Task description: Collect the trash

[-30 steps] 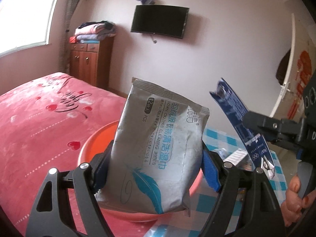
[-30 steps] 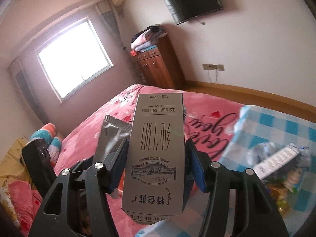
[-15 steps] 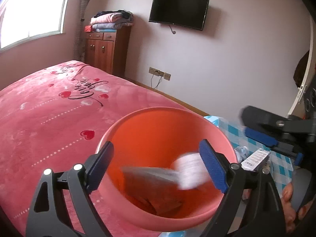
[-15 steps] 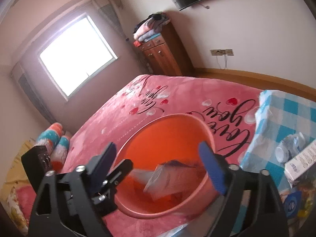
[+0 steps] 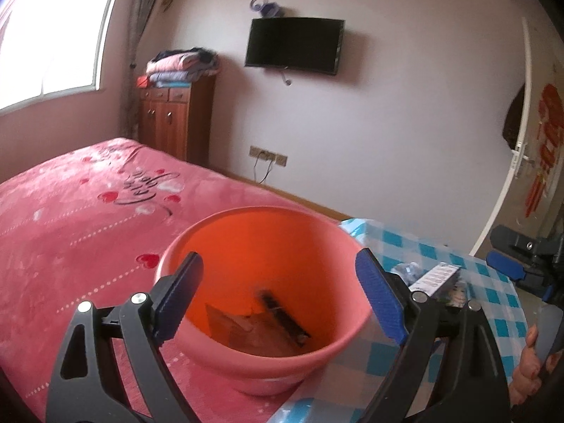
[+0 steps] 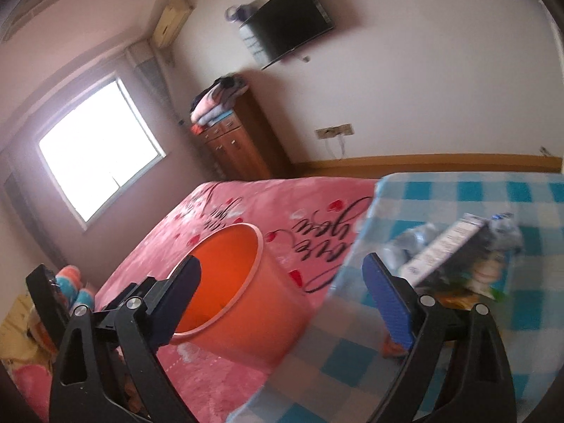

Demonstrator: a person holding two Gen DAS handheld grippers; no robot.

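An orange plastic bucket (image 5: 218,232) stands on the pink bed beside a blue-checked table. Dropped trash, a wipes pack and a carton (image 5: 261,328), lies on its bottom. My left gripper (image 5: 278,282) is open and empty above the bucket's mouth. My right gripper (image 6: 282,282) is open and empty, between the bucket (image 6: 246,317) and the table; it shows at the right edge of the left wrist view (image 5: 507,264). More trash lies on the table: a white carton (image 6: 440,250), a crushed bottle (image 6: 412,239) and wrappers (image 6: 486,275).
The pink bedspread (image 5: 70,218) spreads left of the bucket. The blue-checked table (image 6: 476,194) is to the right. A wooden cabinet (image 5: 176,116) with folded clothes, a wall television (image 5: 294,46) and a door (image 5: 521,134) are farther off.
Both grippers opened and let go of the wipes pack and the carton, which fell into the bucket. The right gripper has since swung right, toward the table.
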